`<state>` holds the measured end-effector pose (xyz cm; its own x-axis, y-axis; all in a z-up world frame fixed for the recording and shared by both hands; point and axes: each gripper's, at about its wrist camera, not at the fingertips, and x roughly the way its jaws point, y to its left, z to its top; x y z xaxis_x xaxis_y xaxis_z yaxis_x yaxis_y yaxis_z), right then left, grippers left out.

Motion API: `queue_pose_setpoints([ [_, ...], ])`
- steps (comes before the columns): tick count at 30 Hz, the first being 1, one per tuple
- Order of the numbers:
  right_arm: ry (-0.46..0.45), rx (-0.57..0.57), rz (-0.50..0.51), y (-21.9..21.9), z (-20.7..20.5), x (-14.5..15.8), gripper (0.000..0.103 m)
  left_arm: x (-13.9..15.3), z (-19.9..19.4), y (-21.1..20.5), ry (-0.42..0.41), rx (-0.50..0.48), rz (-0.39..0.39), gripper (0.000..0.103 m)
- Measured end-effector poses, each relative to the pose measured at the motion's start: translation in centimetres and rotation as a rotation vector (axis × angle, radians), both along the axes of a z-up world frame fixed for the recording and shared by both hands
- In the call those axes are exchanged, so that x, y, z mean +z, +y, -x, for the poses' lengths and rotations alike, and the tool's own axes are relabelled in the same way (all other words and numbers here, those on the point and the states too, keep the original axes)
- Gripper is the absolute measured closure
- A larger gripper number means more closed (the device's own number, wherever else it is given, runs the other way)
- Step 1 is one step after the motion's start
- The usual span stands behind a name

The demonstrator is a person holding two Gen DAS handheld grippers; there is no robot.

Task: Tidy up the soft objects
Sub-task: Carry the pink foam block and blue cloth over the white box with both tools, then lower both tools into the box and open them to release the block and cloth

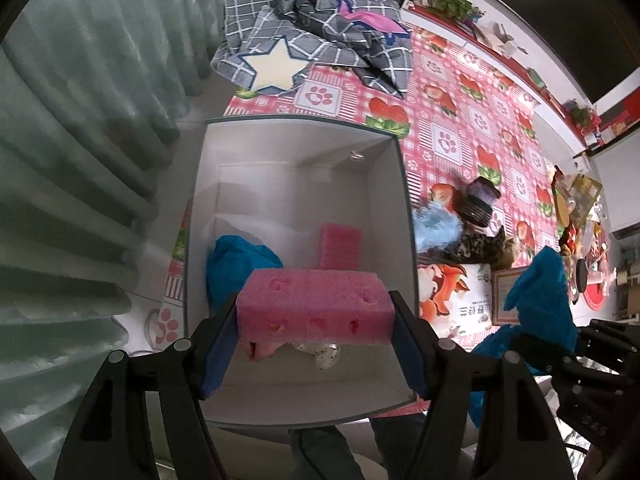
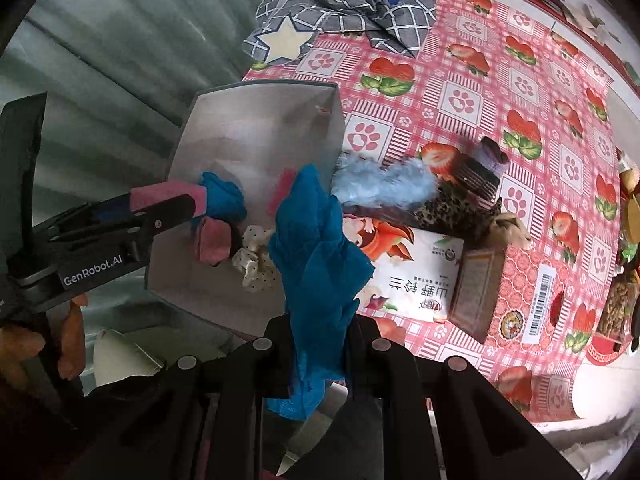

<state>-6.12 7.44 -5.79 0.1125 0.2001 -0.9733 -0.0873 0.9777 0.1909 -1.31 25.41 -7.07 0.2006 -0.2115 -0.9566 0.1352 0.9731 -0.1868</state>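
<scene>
Pink sponge (image 1: 314, 306) clamped between the pads of the left gripper (image 1: 316, 340), above the open white box (image 1: 404, 200). Right gripper (image 2: 316, 344), jaws fully closed, pinches a blue cloth (image 2: 316, 256) beside the box rim. Likely risks: the sponge landing on the rim, or the hanging cloth snagging there.

pink checked table (image 2: 460, 76) beside pale green curtains (image 1: 80, 160).

the table wears a cloth printed with strawberries, hearts and paw prints. a flat printed packet (image 2: 416, 276) with a cartoon fox and large characters lies near the front edge, a small brown carton (image 2: 478, 292) just beside it. potted green plants (image 1: 446, 0) stand on a white ledge at the far side. snack packets and jars (image 1: 580, 216) crowd the right edge.
</scene>
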Motion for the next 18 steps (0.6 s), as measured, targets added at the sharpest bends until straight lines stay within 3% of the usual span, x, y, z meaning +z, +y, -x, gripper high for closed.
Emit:
queue_pose_setpoints([
  [18, 0.002, 0.082, -0.028, 4.0, -2.6, -0.3, 0.086, -1.5, -0.4, 3.6, 0.019, 0.083, -0.038, 0.03],
])
